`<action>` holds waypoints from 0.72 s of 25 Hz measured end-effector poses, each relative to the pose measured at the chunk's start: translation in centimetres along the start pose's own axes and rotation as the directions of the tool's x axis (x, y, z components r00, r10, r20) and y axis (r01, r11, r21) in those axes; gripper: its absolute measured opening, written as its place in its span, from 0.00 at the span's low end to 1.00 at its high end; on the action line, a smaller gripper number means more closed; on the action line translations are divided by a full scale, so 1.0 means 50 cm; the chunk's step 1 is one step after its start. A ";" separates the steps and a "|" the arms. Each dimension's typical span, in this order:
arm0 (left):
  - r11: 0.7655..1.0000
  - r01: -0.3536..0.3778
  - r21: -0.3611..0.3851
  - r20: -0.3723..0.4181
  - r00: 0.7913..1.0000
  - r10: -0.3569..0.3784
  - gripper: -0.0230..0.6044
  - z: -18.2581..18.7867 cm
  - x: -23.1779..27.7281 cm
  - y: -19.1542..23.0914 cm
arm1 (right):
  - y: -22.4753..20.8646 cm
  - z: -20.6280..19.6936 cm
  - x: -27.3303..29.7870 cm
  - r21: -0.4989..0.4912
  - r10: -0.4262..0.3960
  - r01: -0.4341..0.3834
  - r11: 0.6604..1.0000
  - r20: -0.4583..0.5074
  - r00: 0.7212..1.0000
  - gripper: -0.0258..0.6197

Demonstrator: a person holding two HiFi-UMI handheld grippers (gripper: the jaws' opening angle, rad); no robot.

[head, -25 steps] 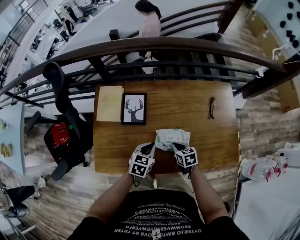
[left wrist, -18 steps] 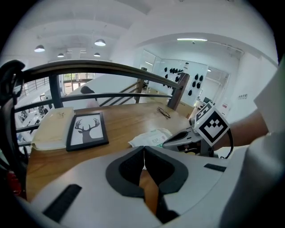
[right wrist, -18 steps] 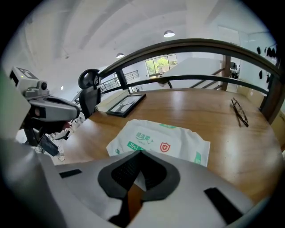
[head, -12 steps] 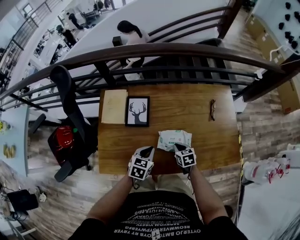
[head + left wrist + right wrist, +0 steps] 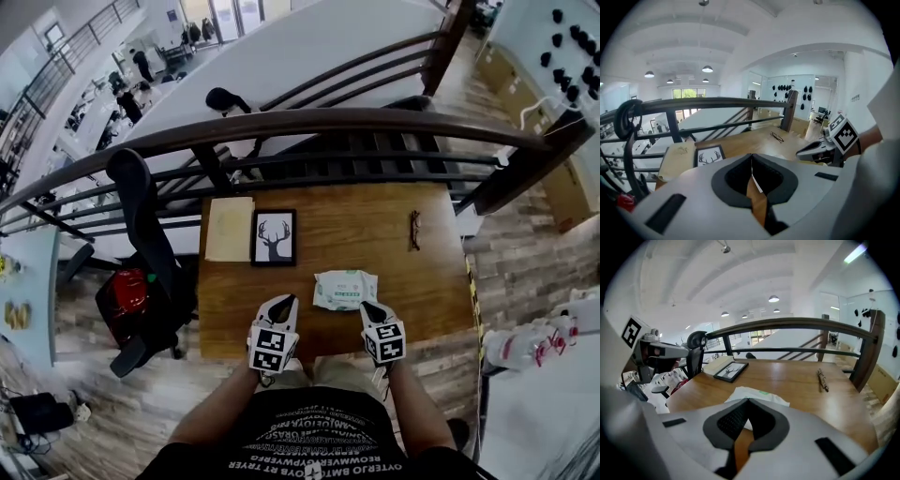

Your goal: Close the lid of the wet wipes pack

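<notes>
The white wet wipes pack with green print lies flat on the wooden table, near its front edge. Its lid looks flat against the top. In the right gripper view the pack shows just beyond the jaw tips. My left gripper hangs shut and empty left of the pack, apart from it. My right gripper hangs shut and empty at the pack's near right corner, above the table's front edge. Each gripper view shows its own jaws pressed together with nothing between them: left gripper, right gripper.
A framed deer picture and a tan paper sheet lie at the table's back left. Glasses lie at the back right. A dark railing runs behind the table. A black chair and a red bag stand to the left.
Both grippers have lifted off the pack and drawn back toward the person. The pack has stayed on the table.
</notes>
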State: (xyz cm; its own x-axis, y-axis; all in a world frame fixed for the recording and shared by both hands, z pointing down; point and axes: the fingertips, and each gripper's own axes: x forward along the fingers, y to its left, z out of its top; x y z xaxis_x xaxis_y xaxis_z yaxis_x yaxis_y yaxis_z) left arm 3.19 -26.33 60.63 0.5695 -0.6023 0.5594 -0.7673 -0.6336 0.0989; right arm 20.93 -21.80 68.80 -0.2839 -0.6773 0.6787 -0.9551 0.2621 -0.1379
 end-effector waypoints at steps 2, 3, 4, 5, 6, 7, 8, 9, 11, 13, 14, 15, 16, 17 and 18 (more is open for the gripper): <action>1.000 -0.012 -0.001 0.050 0.999 0.012 0.08 0.039 -0.027 0.005 | 0.002 0.032 -0.038 -0.013 -0.035 0.035 0.999 0.046 0.998 0.06; 1.000 -0.016 0.001 0.078 0.997 0.016 0.08 0.060 -0.041 0.007 | 0.003 0.047 -0.057 -0.016 -0.048 0.050 0.999 0.070 0.996 0.06; 1.000 -0.020 0.007 0.108 0.994 0.019 0.08 0.081 -0.056 0.007 | 0.006 0.061 -0.076 -0.017 -0.060 0.062 0.998 0.095 0.994 0.06; 1.000 -0.025 0.018 0.138 0.990 0.022 0.08 0.102 -0.070 0.006 | 0.009 0.075 -0.094 -0.018 -0.069 0.072 0.997 0.119 0.991 0.06; 0.999 -0.028 0.029 0.168 0.986 0.023 0.08 0.123 -0.083 0.004 | 0.012 0.089 -0.111 -0.018 -0.077 0.080 0.997 0.141 0.987 0.06; 0.999 -0.029 0.041 0.196 0.980 0.021 0.08 0.144 -0.096 0.001 | 0.015 0.102 -0.128 -0.019 -0.085 0.089 0.996 0.161 0.983 0.06; 0.998 -0.029 0.053 0.223 0.975 0.016 0.08 0.164 -0.109 -0.003 | 0.018 0.116 -0.145 -0.018 -0.093 0.098 0.995 0.181 0.979 0.06; 0.997 -0.028 0.065 0.247 0.969 0.011 0.08 0.181 -0.122 -0.008 | 0.022 0.129 -0.163 -0.017 -0.101 0.106 0.994 0.201 0.974 0.06; 0.996 -0.030 0.087 0.286 0.958 0.004 0.08 0.209 -0.147 -0.014 | 0.029 0.156 -0.197 -0.013 -0.115 0.122 0.992 0.243 0.963 0.06; 0.994 -0.033 0.105 0.325 0.946 -0.003 0.08 0.241 -0.174 -0.021 | 0.037 0.180 -0.230 -0.012 -0.128 0.137 0.991 0.283 0.951 0.06; 0.993 -0.033 0.115 0.343 0.939 -0.008 0.08 0.256 -0.188 -0.025 | 0.041 0.192 -0.245 -0.015 -0.132 0.143 0.990 0.302 0.944 0.06; 0.992 -0.032 0.124 0.357 0.934 -0.014 0.08 0.269 -0.201 -0.029 | 0.046 0.204 -0.261 -0.019 -0.134 0.148 0.989 0.322 0.937 0.06; 0.991 -0.031 0.133 0.368 0.930 -0.020 0.08 0.279 -0.214 -0.033 | 0.054 0.217 -0.276 -0.025 -0.133 0.150 0.988 0.342 0.930 0.06; 0.990 -0.029 0.141 0.377 0.926 -0.027 0.08 0.287 -0.226 -0.038 | 0.062 0.230 -0.293 -0.031 -0.131 0.152 0.988 0.361 0.924 0.06; 0.989 -0.025 0.148 0.388 0.921 -0.035 0.08 0.295 -0.238 -0.043 | 0.071 0.242 -0.310 -0.037 -0.129 0.154 0.987 0.378 0.917 0.06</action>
State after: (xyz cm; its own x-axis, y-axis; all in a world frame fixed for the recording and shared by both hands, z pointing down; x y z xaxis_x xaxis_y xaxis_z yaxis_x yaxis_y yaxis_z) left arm 2.43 -24.95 41.63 0.6660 -0.7207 0.1924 -0.7289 -0.6836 -0.0379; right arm 20.91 -18.70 49.06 -0.1692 -0.9147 0.3670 -0.9837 0.1799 -0.0053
